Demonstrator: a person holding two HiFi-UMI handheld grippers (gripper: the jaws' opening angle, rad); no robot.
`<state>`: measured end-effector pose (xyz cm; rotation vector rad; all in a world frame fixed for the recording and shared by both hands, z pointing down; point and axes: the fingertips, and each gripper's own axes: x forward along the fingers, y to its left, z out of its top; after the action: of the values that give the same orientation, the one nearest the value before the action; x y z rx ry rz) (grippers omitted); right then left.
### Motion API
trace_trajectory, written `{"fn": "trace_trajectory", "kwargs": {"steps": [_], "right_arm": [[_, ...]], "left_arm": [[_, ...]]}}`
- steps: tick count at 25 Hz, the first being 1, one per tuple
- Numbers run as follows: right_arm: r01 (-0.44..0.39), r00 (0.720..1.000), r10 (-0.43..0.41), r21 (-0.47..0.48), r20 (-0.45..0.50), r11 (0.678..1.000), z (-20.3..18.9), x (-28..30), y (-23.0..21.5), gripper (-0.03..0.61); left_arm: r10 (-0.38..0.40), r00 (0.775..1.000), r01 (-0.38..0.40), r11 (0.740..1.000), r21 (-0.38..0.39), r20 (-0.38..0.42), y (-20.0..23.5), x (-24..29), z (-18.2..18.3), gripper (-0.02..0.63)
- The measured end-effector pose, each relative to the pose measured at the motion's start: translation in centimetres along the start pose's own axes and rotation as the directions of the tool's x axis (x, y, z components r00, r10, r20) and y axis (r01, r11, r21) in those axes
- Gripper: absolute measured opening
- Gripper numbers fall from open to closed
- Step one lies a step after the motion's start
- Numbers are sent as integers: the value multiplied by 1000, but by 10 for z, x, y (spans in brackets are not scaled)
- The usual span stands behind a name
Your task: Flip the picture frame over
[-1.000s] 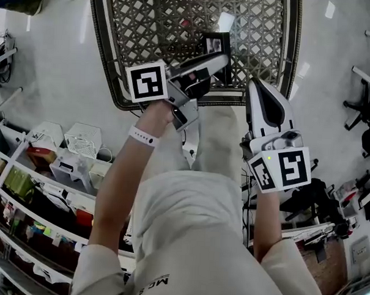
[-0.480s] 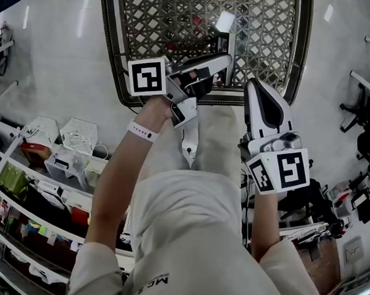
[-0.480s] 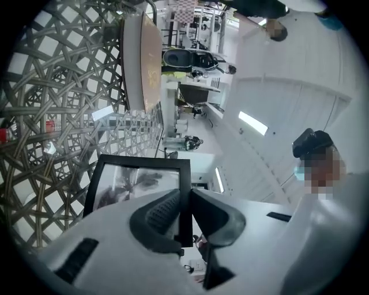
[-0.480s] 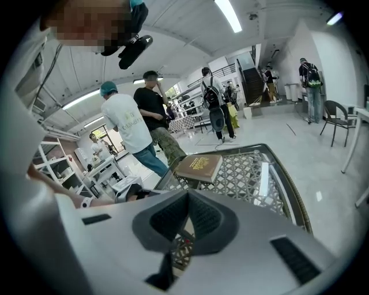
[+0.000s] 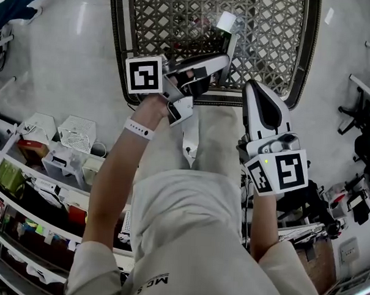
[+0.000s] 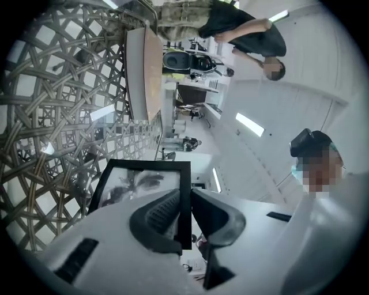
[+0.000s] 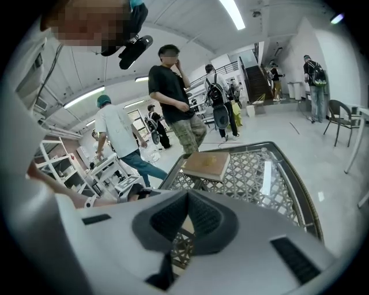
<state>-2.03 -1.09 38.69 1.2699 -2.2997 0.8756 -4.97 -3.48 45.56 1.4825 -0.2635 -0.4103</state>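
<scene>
My left gripper (image 6: pixel 185 212) is shut on the right edge of a black picture frame (image 6: pixel 141 183) and holds it upright above the wicker lattice table (image 6: pixel 52 115). The frame's black-and-white picture faces the left gripper's camera. In the head view the left gripper (image 5: pixel 223 61) reaches over the table's near rim (image 5: pixel 236 102), and the frame (image 5: pixel 229 51) shows almost edge-on. My right gripper (image 5: pixel 253 87) hovers at the near rim, to the right of the left one. Its jaws (image 7: pixel 188 216) are shut with nothing between them.
A tan book or board (image 7: pixel 207 165) lies on the far part of the table. Shelves with boxes (image 5: pixel 75 139) stand on the floor at the left. Several people (image 7: pixel 173 92) stand beyond the table, and a chair (image 7: pixel 340 118) stands at the right.
Both grippers have drifted a little along the table's near edge. The frame stays in the left jaws and now shows narrower in the head view.
</scene>
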Motion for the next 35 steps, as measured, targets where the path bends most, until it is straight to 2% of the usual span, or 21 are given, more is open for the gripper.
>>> {"fn": "trace_trajectory", "kwargs": {"steps": [7,12,21,27,35], "right_arm": [[-15,1000,15,-7,-5,1000,1,3,8,17],[-26,1000,26,-8,-12,1000,0,5,13,17],[-41,999,41,-15,-13,999,-1,6,20,17],[-54,999,53,-19,-10,998,0,4,22,17],[-59,998,59,-17,-15,998,-5,4,15,17]], "left_arm": [[-8,1000,8,1000,-8,26,-1,-9,5,75],[17,999,-18,999,36,30,-1,-15,10,89],[47,997,-52,996,68,66,0,-33,22,117],[123,990,-131,984,123,69,7,-41,22,127],[270,959,-281,940,191,82,45,-53,19,133]]}}
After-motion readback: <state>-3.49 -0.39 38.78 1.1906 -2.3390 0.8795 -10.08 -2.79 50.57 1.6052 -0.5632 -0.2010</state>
